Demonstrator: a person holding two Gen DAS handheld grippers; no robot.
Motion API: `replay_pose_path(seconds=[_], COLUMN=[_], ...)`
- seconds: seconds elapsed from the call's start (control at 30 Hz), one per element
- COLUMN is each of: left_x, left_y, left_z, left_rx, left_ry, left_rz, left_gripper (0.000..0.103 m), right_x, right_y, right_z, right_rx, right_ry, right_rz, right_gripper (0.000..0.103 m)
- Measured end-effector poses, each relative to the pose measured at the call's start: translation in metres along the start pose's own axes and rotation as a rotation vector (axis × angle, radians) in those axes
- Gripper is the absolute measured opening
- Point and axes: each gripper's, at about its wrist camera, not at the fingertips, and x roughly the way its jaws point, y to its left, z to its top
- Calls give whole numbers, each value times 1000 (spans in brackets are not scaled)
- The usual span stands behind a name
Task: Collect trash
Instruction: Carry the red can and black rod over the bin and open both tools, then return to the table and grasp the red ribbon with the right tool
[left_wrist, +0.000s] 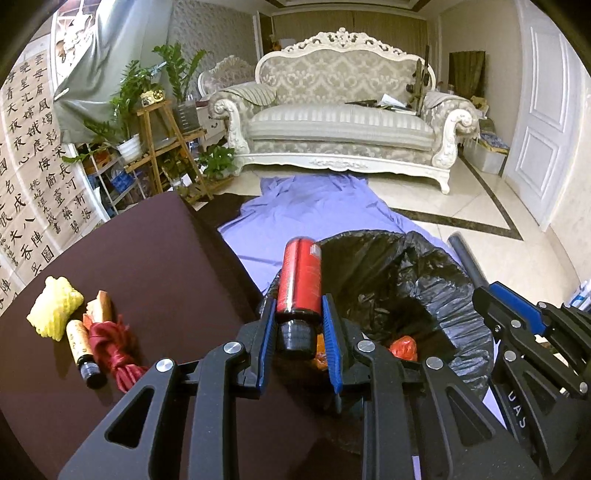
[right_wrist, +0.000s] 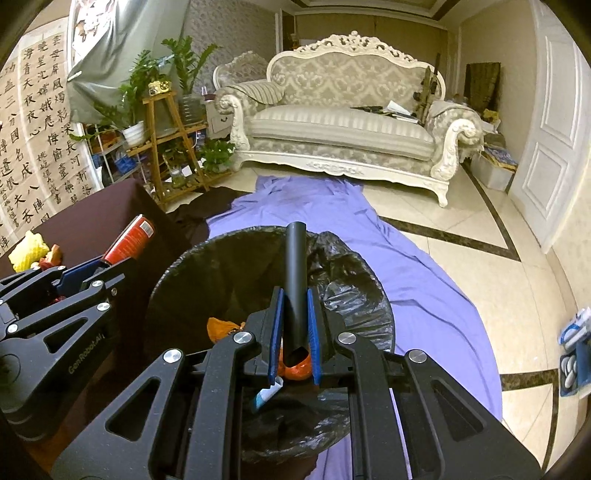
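Note:
My left gripper (left_wrist: 299, 300) is shut on a red bottle (left_wrist: 300, 277) with a black cap, held tilted over the near rim of the trash bin (left_wrist: 424, 251) lined with a black bag. In the right wrist view my right gripper (right_wrist: 294, 292) is shut on a black tube (right_wrist: 295, 280) above the bin (right_wrist: 192, 258). Orange trash (right_wrist: 221, 326) lies inside. On the dark table (left_wrist: 147, 258) rest a yellow foam net (left_wrist: 55, 306), a small brown bottle (left_wrist: 83, 350), a red cord (left_wrist: 114, 347) and a wood piece (left_wrist: 101, 304).
A purple sheet (left_wrist: 314, 214) covers the floor under and beyond the bin. An ornate white sofa (left_wrist: 343, 122) stands at the back, a wooden plant stand (left_wrist: 166, 147) to its left, white doors (left_wrist: 543, 129) on the right. The table's edge sits close to the bin.

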Motion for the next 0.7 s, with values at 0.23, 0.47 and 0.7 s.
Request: replay_pose_path(seconds=[0.23, 0.47, 0.7], left_x=[1, -10, -26], left_y=[-3, 5, 35], left_z=[-3, -6, -19], left_rx=[10, -3, -56], left_ry=[8, -1, 2], left_rz=[20, 50, 88], left_gripper=[58, 68, 69], right_x=[1, -3, -12], right_y=[-1, 0, 22], right_z=[-3, -3, -7], right_rx=[4, 9, -16], right_ry=[-2, -2, 10], right_rz=[-31, -34, 10], right_gripper=[39, 47, 47])
